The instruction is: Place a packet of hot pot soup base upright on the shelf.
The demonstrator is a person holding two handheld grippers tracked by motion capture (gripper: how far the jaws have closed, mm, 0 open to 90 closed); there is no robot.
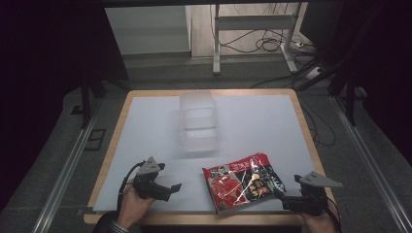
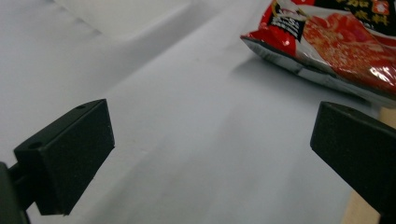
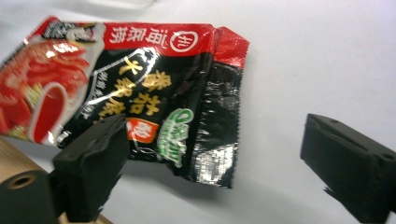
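I am looking at the red and black sauce packet, which is lying flat on the white worktop near its front edge, one corner reaching toward the wooden rim. The clear plastic bin is standing farther back, well apart from the packet, near the middle of the worktop. I am holding the right gripper just beside the packet's right edge with its jaws released and nothing between the pads; in the right gripper view the packet's crimped black seam is sitting just ahead, between the two jaws. The left gripper is hovering to the packet's left, jaws also spread wide and empty. As I judge it, I am lining up a pick of the packet. To do it well, I am aiming the right jaws low and level at that crimped seam, sliding one pad under the edge before clenching, since the foil looks slippery.
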